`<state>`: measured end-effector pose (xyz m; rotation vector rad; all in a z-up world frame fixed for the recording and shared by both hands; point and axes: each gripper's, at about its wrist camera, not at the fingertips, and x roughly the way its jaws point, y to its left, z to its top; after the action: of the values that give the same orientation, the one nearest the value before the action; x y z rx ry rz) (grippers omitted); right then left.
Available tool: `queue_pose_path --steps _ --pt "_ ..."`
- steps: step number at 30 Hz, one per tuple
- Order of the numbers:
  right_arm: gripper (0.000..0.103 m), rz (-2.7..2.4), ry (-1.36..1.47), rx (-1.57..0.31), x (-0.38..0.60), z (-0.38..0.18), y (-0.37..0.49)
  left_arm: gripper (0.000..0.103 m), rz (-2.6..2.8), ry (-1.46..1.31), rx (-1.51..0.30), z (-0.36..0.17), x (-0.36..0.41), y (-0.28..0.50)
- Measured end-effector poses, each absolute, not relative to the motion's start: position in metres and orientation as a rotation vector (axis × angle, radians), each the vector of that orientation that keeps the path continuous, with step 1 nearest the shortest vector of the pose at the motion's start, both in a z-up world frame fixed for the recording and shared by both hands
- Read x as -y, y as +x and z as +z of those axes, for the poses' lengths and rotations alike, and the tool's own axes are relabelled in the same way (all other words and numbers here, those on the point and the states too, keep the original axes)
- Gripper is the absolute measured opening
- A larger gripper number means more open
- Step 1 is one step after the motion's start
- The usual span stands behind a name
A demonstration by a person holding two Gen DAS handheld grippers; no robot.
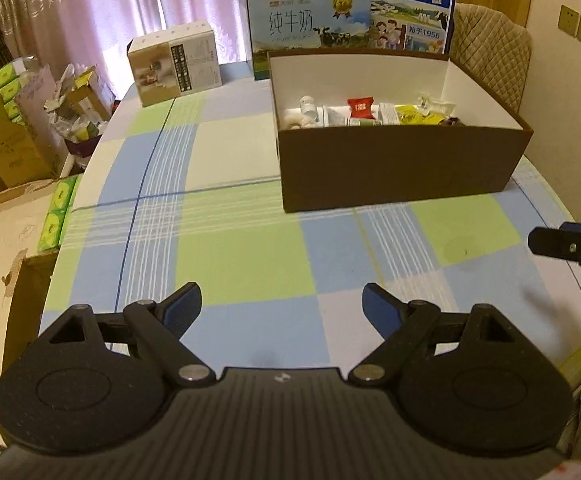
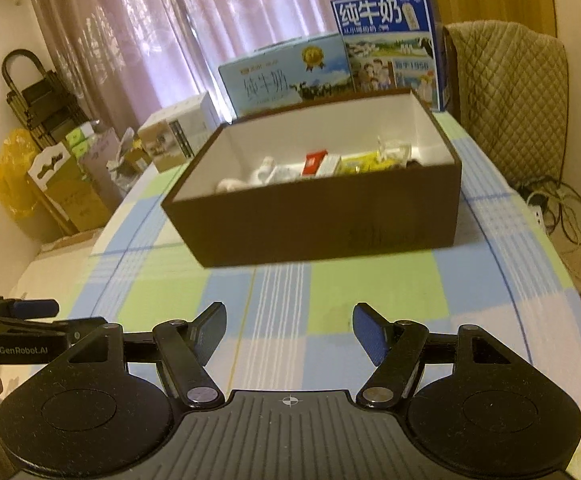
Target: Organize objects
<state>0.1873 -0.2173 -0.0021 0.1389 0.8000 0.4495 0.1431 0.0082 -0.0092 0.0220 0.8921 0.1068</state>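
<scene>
A brown cardboard box (image 1: pixel 398 168) with a white inside stands on the checked tablecloth, ahead of both grippers. In it lie several small items: a red packet (image 1: pixel 360 107), a white bottle (image 1: pixel 307 105), yellow packets (image 1: pixel 412 115). The right wrist view shows the same box (image 2: pixel 322 220) with the red packet (image 2: pixel 313 161) inside. My left gripper (image 1: pixel 281 304) hangs open over the cloth with nothing between its fingers. My right gripper (image 2: pixel 289 328) is open and empty too, well short of the box. The right gripper's fingertip (image 1: pixel 546 240) pokes in at the left view's right edge.
Two milk cartons (image 1: pixel 310 32) (image 1: pixel 410 8) stand behind the box, and a small beige carton (image 1: pixel 174 64) at the table's far left. A quilted chair (image 1: pixel 490 52) is at the back right. Boxes and clutter (image 1: pixel 30 120) crowd the floor left of the table. Cables (image 2: pixel 570 216) lie right.
</scene>
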Motion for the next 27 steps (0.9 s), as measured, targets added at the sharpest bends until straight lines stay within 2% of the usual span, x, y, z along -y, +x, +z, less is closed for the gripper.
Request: queue_pose_path --steps 27 --pt "0.067 0.469 0.046 -0.904 0.195 -0.030 0.132 0.085 0.094 -0.015 -0.946 -0.037 -0.004 0.101"
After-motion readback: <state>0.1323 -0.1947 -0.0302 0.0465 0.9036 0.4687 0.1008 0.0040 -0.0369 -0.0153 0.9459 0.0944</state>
